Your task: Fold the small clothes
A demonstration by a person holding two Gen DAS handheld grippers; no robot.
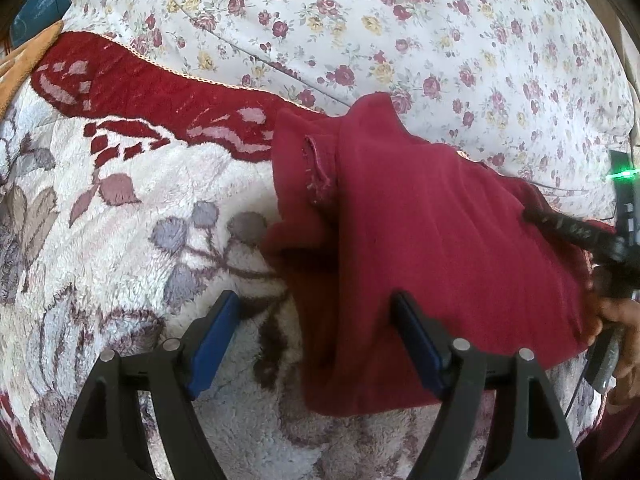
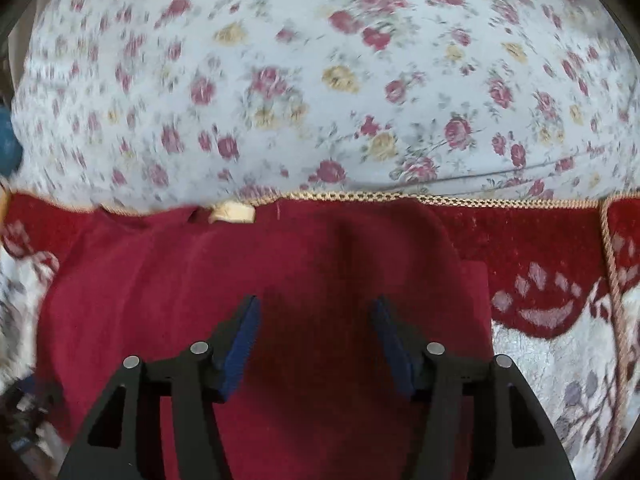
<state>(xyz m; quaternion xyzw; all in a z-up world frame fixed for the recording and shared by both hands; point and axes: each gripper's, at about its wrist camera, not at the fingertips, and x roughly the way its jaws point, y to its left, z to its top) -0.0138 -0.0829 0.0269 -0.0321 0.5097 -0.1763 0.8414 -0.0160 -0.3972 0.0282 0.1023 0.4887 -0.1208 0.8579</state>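
1. A dark red fleece garment (image 1: 420, 240) lies rumpled on a plush white-and-red patterned blanket (image 1: 120, 208), centre-right in the left wrist view.
2. The left gripper (image 1: 316, 312) hangs with jaws wide, holding nothing.
3. The right gripper (image 2: 316, 316) hovers over the garment (image 2: 280, 264), jaws apart and empty.
4. A floral bedsheet (image 1: 400, 20) fills the upper frame.

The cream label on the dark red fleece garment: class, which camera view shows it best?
The right wrist view: the cream label lies bare at the far edge of the dark red fleece garment. The left wrist view shows the garment, but no label.
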